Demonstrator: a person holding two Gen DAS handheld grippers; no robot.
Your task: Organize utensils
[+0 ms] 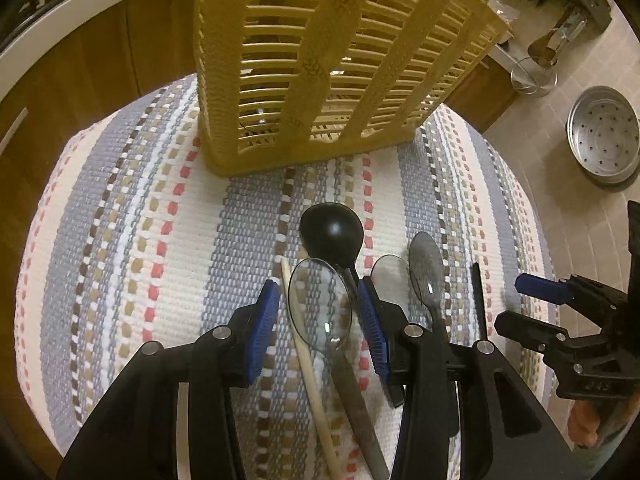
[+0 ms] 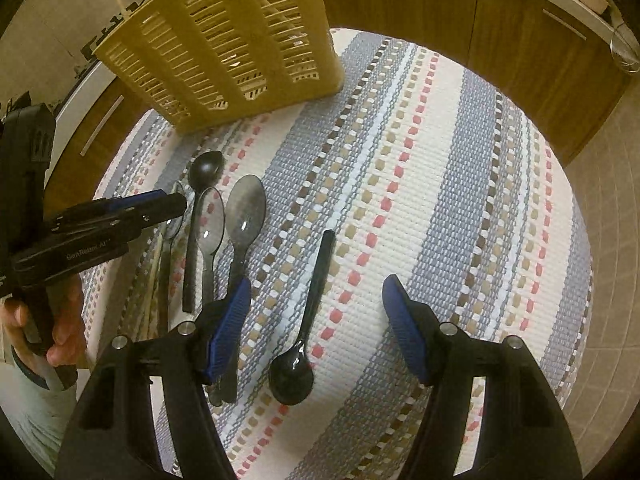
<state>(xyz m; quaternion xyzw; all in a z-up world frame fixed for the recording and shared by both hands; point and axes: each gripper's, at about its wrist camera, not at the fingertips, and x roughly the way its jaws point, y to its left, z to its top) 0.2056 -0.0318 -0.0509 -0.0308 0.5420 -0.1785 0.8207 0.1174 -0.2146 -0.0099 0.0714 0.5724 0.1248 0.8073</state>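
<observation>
A yellow slatted utensil basket stands at the far end of the striped mat; it also shows in the right wrist view. Several spoons lie side by side on the mat. My left gripper is open, its pads on either side of a clear spoon, beside a wooden stick and a black ladle spoon. A grey spoon lies to the right. My right gripper is open above a black spoon that lies bowl toward me.
Wooden cabinet doors ring the mat. A perforated metal steamer tray and a metal pot sit on the tiled floor at right. The right gripper shows in the left wrist view, the left gripper in the right wrist view.
</observation>
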